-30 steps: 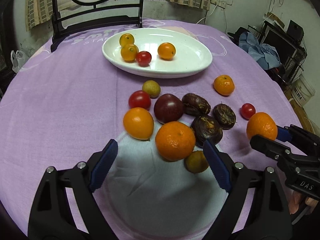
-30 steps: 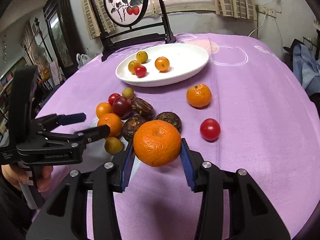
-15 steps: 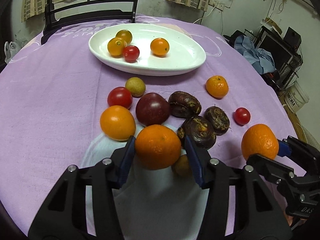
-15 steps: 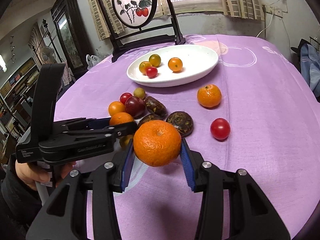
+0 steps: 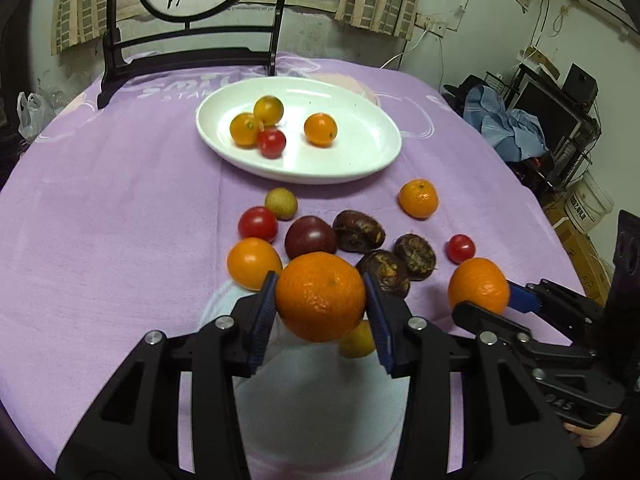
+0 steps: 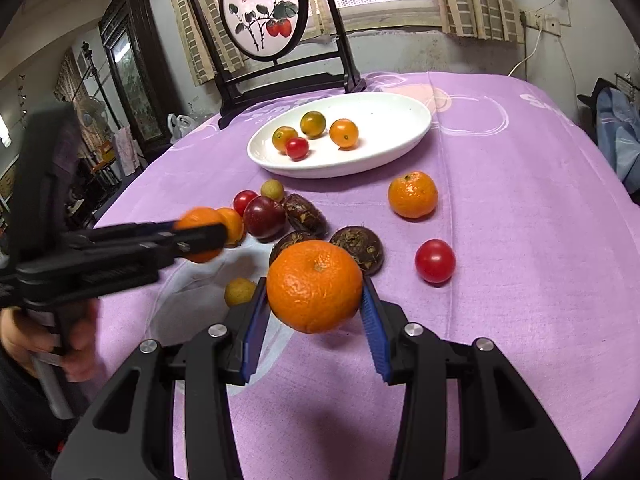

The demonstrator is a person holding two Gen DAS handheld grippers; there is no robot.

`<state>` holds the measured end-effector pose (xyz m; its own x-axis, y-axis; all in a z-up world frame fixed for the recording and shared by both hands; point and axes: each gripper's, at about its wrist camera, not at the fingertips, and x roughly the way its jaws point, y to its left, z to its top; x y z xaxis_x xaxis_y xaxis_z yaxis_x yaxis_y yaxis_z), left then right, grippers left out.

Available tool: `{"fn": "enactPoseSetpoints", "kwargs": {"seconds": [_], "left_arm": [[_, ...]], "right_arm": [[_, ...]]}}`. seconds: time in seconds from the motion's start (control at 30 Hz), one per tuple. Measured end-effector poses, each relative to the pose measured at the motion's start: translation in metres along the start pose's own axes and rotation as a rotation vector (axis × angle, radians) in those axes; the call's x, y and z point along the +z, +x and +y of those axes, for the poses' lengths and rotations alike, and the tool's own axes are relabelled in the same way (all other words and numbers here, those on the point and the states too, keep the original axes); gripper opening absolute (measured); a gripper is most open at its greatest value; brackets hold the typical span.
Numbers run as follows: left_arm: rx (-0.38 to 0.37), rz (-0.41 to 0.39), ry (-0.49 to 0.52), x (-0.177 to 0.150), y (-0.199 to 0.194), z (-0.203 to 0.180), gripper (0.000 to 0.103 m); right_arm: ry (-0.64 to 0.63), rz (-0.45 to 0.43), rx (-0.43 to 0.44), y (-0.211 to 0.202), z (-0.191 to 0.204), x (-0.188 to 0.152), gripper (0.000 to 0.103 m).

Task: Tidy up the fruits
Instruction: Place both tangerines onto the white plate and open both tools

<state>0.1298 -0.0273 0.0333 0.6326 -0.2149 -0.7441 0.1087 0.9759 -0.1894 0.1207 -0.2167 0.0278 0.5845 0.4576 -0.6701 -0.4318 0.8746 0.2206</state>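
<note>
My left gripper [image 5: 320, 300] is shut on a large mandarin [image 5: 320, 295] and holds it above the purple cloth; it also shows in the right wrist view [image 6: 200, 236]. My right gripper [image 6: 315, 298] is shut on another large mandarin [image 6: 315, 286], seen at the right in the left wrist view [image 5: 478, 286]. A white oval plate [image 5: 360, 160] at the back holds several small fruits. Loose fruits lie between: a small mandarin [image 5: 418, 198], a cherry tomato [image 5: 461, 248], a dark plum [image 5: 310, 238], brown fruits [image 5: 358, 230], an orange fruit [image 5: 253, 262].
A dark wooden stand with a round painted panel [image 6: 264, 12] stands behind the plate. A yellow-green fruit [image 6: 239, 291] lies on a pale patch of cloth below the grippers. Furniture and clutter [image 5: 540, 120] stand past the table's right edge.
My left gripper closed on the large mandarin and lifted it off the cloth. My right gripper kept hold of its mandarin and stayed roughly in place.
</note>
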Motion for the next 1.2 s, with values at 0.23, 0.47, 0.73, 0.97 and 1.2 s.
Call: {"fn": "enactPoseSetpoints", "kwargs": {"seconds": [0.23,0.47,0.73,0.97,1.2], "left_arm": [[0.024,-0.047,0.058,0.04,-0.025,-0.001,0.044],[0.049,-0.089,0.03,0.097,0.001,0.009,0.044],[0.023,0.013,-0.045,0.137,0.084,0.021,0.044],[0.071,0.05,-0.05,0.141,0.124,0.025,0.045],[0.035,-0.068,-0.049,0.143,0.096,0.02,0.076]], "right_arm": [[-0.102,-0.053,0.004,-0.018,0.023,0.037,0.045],[-0.171,-0.067,-0.041,0.017,0.025,0.09,0.045],[-0.128,0.031,-0.124,0.097,-0.007,0.12,0.045],[-0.069,0.105,-0.112,0.137,-0.027,0.125,0.045],[-0.008,0.038,-0.09,0.114,-0.032,0.124,0.049]]}}
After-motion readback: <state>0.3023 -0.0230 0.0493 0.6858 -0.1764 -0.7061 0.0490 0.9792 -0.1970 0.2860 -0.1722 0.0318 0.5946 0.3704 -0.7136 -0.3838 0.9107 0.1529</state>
